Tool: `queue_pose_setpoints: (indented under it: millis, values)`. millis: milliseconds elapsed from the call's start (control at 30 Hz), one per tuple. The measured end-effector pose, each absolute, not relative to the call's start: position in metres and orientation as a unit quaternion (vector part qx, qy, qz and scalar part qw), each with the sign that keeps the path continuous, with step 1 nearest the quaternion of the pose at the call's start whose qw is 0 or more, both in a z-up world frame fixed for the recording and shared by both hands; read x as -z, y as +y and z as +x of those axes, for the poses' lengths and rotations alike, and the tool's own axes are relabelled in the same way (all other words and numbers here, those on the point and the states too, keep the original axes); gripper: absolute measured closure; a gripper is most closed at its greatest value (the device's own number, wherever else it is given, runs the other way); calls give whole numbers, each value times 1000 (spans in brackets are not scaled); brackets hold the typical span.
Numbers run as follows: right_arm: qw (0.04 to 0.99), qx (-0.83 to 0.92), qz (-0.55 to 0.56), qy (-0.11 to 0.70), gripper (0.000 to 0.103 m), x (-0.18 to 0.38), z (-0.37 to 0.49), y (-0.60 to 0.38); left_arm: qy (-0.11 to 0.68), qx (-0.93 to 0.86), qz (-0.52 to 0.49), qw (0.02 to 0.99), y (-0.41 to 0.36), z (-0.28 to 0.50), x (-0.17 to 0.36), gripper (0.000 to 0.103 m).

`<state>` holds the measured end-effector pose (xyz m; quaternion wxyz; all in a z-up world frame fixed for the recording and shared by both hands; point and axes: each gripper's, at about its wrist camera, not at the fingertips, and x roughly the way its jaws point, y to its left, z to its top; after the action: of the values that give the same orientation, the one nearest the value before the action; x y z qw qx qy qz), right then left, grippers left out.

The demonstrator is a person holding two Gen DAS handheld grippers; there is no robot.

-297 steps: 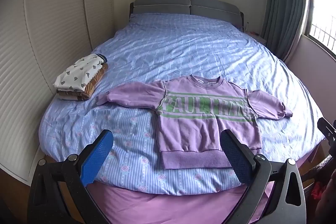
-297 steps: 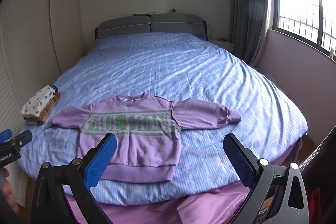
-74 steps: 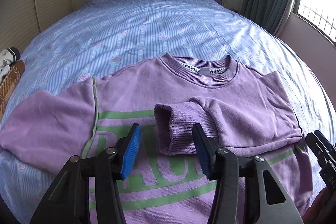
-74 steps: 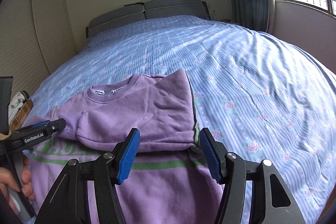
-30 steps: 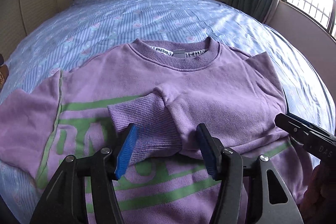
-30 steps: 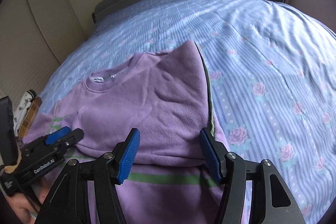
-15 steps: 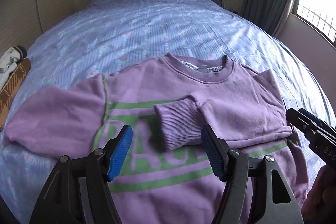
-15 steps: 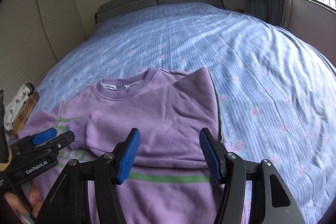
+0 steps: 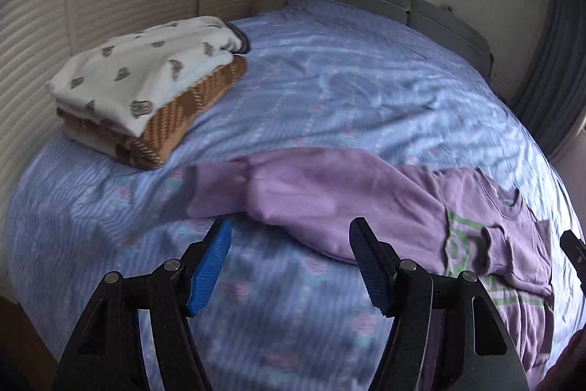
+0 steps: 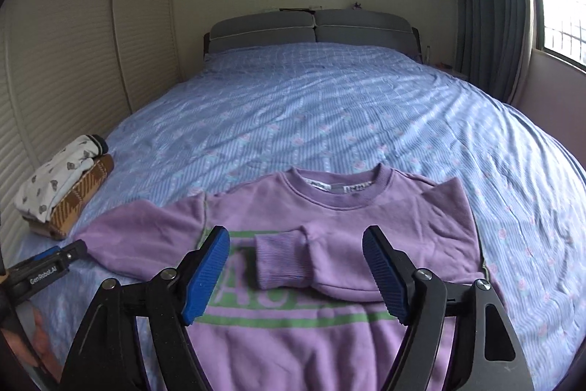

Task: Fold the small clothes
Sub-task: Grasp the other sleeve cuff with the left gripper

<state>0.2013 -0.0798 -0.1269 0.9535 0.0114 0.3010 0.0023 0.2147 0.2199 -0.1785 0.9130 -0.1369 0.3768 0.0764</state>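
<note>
While spread open and empty, left gripper (image 9: 289, 261) near outstretched sleeve of purple green-lettered sweatshirt (image 10: 366, 222) on blue floral bedspread (image 10: 329, 112); right gripper (image 10: 296, 272) likewise open above it. Folded white-and-brown clothes stack (image 9: 146, 90) far left.

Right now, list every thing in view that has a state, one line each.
Purple sweatshirt: flat on bed, half folded.
Right sleeve: folded across chest.
Left sleeve: spread out, unfolded.
Clothes stack: folded, piled.
Left tongs: open, empty.
Right tongs: open, empty.
</note>
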Motion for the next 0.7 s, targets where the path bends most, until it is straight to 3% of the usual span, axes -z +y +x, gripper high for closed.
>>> queue_pose_setpoints:
  millis: [133,267,433,533,700]
  values:
    - [951,-23,5,307,28,127,208,-38,372,-88,-171,908,260,215,187,40]
    - [953,-35,-5,300,28,123,209,-3,370,-86,-186,906,284,223,194,59]
    - [959,-43,-9,282,28,112,206,23,374,-66,-230,896,309,237,213,60]
    - [959,-45,-15,279,28,110,206,33,380,-41,-259,887,317,249,227,68]
    - [957,-45,-24,284,28,114,207,40,388,-26,-285,876,325,264,246,69]
